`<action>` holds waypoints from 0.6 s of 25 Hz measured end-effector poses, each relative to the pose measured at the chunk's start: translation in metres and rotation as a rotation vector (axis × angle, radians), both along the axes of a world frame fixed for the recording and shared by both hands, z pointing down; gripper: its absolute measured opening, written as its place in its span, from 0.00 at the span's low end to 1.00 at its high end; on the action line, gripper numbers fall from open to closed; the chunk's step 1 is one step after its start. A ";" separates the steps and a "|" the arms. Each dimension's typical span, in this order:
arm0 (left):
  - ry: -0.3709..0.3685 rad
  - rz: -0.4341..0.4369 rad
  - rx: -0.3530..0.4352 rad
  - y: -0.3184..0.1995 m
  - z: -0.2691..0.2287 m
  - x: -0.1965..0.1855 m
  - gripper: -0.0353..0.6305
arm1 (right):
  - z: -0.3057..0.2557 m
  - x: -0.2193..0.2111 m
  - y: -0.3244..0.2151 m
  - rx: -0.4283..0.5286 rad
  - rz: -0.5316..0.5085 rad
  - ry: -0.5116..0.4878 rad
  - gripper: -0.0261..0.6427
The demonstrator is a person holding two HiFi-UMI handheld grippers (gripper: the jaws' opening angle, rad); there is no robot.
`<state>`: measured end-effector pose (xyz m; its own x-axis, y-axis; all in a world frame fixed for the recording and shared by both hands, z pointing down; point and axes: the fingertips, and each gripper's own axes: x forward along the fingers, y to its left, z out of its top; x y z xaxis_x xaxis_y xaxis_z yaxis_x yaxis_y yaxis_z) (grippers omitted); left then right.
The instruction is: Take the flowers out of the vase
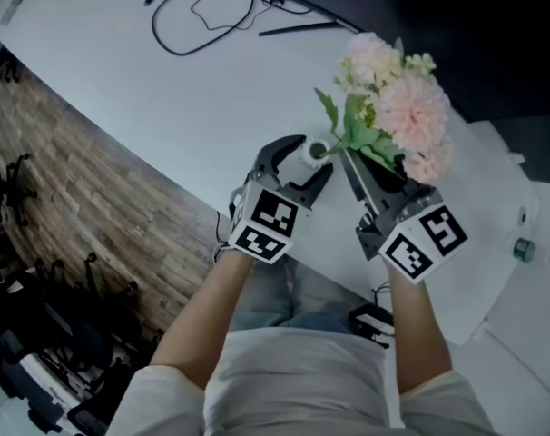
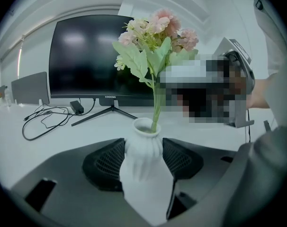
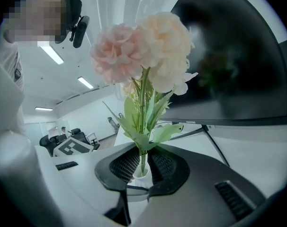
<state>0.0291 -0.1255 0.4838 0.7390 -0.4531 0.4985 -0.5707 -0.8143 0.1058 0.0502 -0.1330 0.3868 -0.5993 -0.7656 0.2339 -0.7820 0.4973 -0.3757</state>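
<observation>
Gripping the white vase [image 2: 144, 171] just under its mouth, your left gripper [image 2: 143, 156] has both black meshed pads pressed against the ribbed sides. The vase's base is hidden below the gripper body, so you cannot tell whether it rests on the white desk [image 1: 157, 98] or hangs above it. Your right gripper [image 3: 142, 162] sits just beside the left one, a little higher. Its jaws are drawn nearly together and pinch the thin green stems [image 3: 142, 109] right above the vase's rim. The flowers [image 3: 148, 51] are not out yet: the stems run down between the right pads into the mouth of the vase. Above the pads the green leaves [image 3: 134, 126] fan out, and the pink and cream blooms stand upright at the top. In the head view the bouquet leans away from you over the desk's far side, with the marker cube [image 1: 266, 221] of your left gripper nearest your body. Behind the vase stands a dark monitor [image 2: 86, 56] on a splayed stand. A black cable [image 2: 41, 124] loops on the desk to its left. The wooden floor [image 1: 75, 180] shows past the desk's edge
</observation>
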 end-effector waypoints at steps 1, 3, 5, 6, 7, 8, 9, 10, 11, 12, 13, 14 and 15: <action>0.000 0.000 0.001 0.000 -0.001 0.001 0.44 | -0.003 0.002 0.000 0.004 0.002 -0.002 0.14; 0.001 0.001 0.003 0.002 -0.005 0.005 0.44 | -0.012 0.009 0.003 0.011 0.008 -0.006 0.14; 0.003 0.001 0.006 0.004 -0.009 0.010 0.44 | -0.019 0.016 0.006 0.017 0.014 -0.009 0.14; 0.005 0.000 0.008 0.004 -0.009 0.010 0.44 | -0.020 0.017 0.007 0.017 0.015 -0.010 0.14; 0.007 0.000 0.010 0.003 -0.008 0.009 0.44 | -0.020 0.017 0.007 0.017 0.016 -0.012 0.14; 0.009 -0.001 0.011 0.003 -0.007 0.008 0.44 | -0.020 0.018 0.007 0.016 0.017 -0.013 0.14; 0.010 -0.001 0.011 0.002 -0.006 0.008 0.44 | -0.020 0.018 0.007 0.016 0.018 -0.014 0.14; 0.010 -0.001 0.011 0.002 -0.006 0.008 0.44 | -0.020 0.019 0.007 0.016 0.020 -0.014 0.14; 0.009 -0.001 0.010 0.002 -0.006 0.008 0.44 | -0.021 0.019 0.007 0.017 0.021 -0.015 0.14; 0.009 -0.001 0.010 0.002 -0.005 0.007 0.44 | -0.022 0.019 0.007 0.019 0.022 -0.015 0.14; 0.009 0.000 0.010 0.001 -0.005 0.006 0.44 | -0.023 0.019 0.007 0.020 0.023 -0.016 0.14; 0.008 0.000 0.010 0.001 -0.004 0.005 0.44 | -0.024 0.019 0.007 0.022 0.025 -0.018 0.14; 0.008 0.000 0.010 0.001 -0.004 0.004 0.44 | -0.024 0.019 0.007 0.023 0.026 -0.019 0.14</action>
